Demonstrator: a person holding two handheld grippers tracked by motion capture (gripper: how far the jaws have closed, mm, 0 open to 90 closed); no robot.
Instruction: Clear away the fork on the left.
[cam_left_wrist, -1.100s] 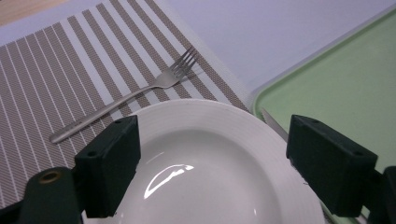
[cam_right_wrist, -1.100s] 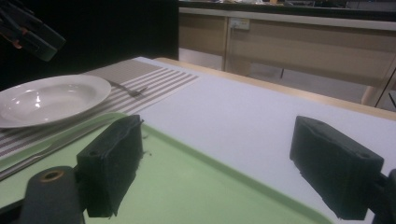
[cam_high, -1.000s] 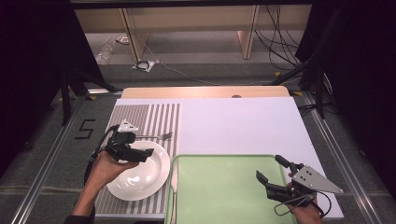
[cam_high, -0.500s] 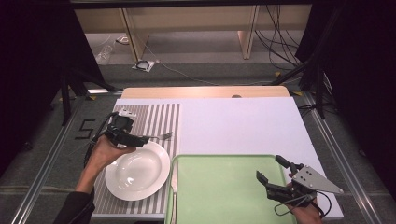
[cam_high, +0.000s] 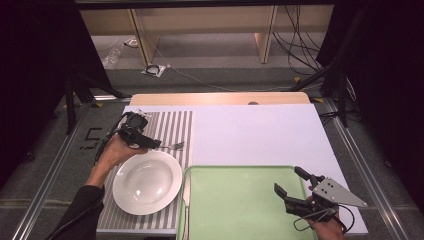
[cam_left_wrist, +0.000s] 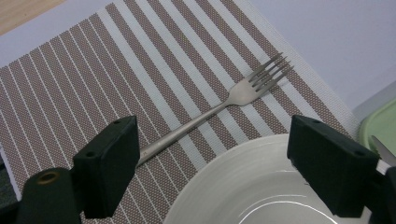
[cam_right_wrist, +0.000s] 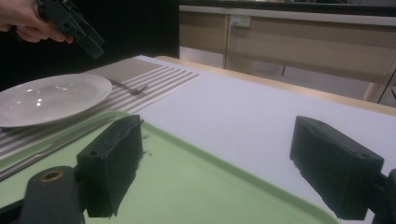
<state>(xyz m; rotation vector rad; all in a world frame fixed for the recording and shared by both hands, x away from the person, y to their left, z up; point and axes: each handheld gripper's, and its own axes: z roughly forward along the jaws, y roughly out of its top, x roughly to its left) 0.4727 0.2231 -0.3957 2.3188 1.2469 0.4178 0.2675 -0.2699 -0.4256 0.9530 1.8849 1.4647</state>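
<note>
we see the left gripper held above the striped placemat, at the far left part of the table, and its jaws stand spread wide with nothing between them. in the left gripper view the fork lies flat on the placemat, slanting between the two jaws from the left jaw's side toward its tines, which point up and to the right. the fork touches neither jaw. its handle end runs close by the rim of the white plate, just beside it, and we cannot tell whether the two touch. in the high view the fork rests just beyond the far rim of the plate, with the gripper's jaws pointing toward it.

the right gripper is well apart from all this, over the near right corner of the green tray. its jaws are also spread wide and hold nothing; in the right gripper view the tray lies bare between them. in that view we also see the plate, the fork behind it on the placemat, and a knife lying along the tray's left edge beside the plate.
</note>
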